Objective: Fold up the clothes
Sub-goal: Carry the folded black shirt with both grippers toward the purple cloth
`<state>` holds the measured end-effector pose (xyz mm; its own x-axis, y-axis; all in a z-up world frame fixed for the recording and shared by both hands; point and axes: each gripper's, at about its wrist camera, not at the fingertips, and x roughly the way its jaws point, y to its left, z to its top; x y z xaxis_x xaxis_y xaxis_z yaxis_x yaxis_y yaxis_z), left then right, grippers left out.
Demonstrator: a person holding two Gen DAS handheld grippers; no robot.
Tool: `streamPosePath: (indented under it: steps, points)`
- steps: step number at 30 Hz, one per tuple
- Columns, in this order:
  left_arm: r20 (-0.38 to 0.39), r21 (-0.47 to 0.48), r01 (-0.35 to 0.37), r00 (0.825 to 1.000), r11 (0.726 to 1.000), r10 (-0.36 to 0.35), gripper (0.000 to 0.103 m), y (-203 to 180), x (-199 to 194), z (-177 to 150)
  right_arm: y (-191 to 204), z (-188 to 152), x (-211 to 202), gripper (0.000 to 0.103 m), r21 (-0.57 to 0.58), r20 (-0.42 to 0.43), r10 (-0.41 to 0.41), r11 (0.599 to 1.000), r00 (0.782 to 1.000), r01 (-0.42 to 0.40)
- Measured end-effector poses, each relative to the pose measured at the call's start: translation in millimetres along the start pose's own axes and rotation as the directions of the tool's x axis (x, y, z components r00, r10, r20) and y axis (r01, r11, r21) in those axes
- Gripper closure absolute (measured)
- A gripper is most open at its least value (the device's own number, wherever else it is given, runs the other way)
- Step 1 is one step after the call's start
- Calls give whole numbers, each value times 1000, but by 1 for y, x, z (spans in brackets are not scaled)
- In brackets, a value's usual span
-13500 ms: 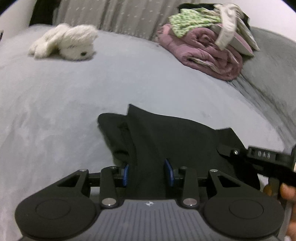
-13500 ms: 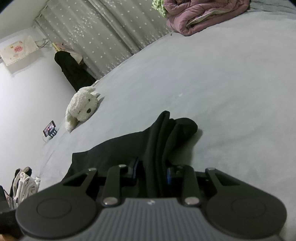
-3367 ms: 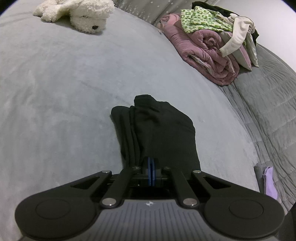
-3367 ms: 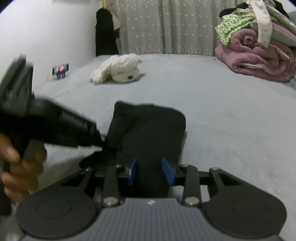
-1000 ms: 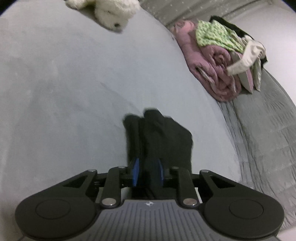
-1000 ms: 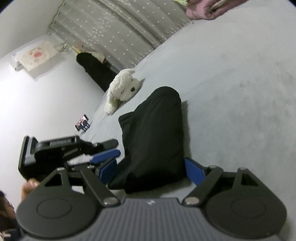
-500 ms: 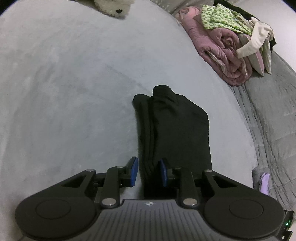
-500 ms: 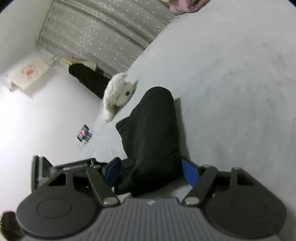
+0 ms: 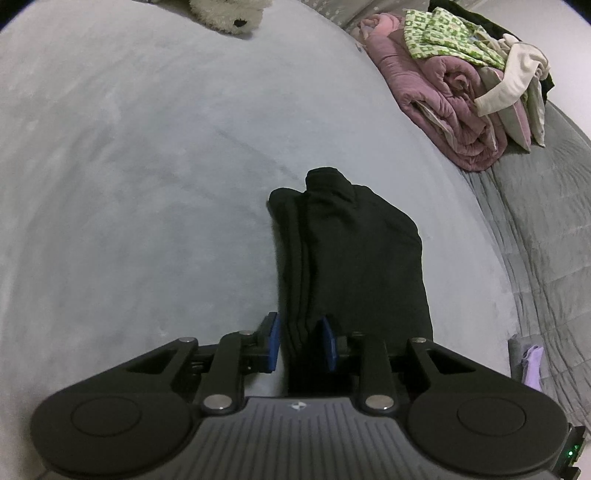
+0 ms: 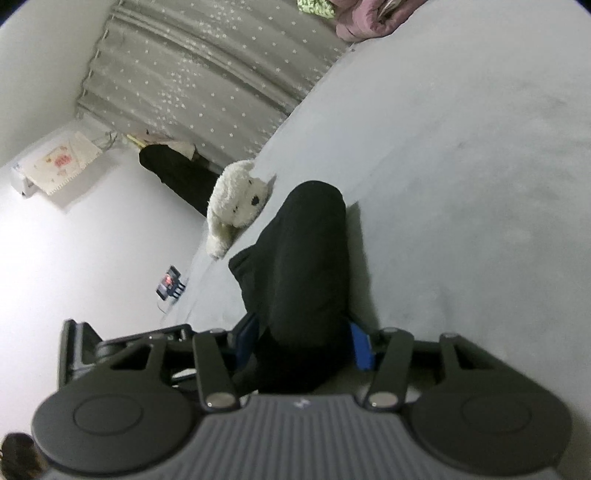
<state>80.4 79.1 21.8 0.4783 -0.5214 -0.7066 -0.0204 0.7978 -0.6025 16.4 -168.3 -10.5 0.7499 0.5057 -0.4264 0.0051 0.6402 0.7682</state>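
Observation:
A black garment, folded into a narrow stack, lies on the grey bed. My left gripper is shut on the layered left edge at the stack's near end, with cloth filling the gap between its blue pads. In the right wrist view the same black garment runs away from me. There my right gripper is shut on the whole near end, a pad pressed against each side. The left gripper's body shows at that view's lower left, close beside the right one.
A white plush dog lies at the far end of the bed, also visible as the plush dog beyond the garment. A pile of pink bedding and clothes sits far right on a grey quilt. A small lilac cloth lies near right.
My right gripper's fingers, wide apart a second ago, have closed in on the garment's near end. The left gripper's gap has stayed about the same around the folded edge.

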Motion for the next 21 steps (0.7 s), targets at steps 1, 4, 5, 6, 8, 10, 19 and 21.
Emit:
streamPosePath:
  steps: [1,4,5,6,8,10,19,21]
  points:
    - [1,0,0,1000,1000,0,76,1,0,0,4,-1,2,51,-25,-5,-14,1000,1000,14]
    - [3,-1,2,1000,1000,-2,76,2,0,-1,12,-6,3,46,-77,-8,-38,996,999,37]
    - [4,-1,2,1000,1000,-2,76,2,0,-2,13,-7,0,46,-68,-3,-36,997,999,36]
    - [5,-2,2,1000,1000,-2,76,3,0,-2,10,-9,-3,46,-37,10,-14,999,1000,14]
    - [5,-5,4,1000,1000,-4,76,3,0,-2,1,-13,-9,49,62,56,67,996,996,-71]
    - [4,-13,7,1000,1000,-7,76,3,0,-1,-7,-17,-13,49,139,102,132,980,986,-146]
    - [5,-18,9,1000,1000,-9,76,5,0,0,15,-16,10,51,21,71,41,999,997,-42]
    - [4,-27,12,1000,1000,-12,76,5,0,0,17,-22,6,52,18,85,28,999,996,-30]
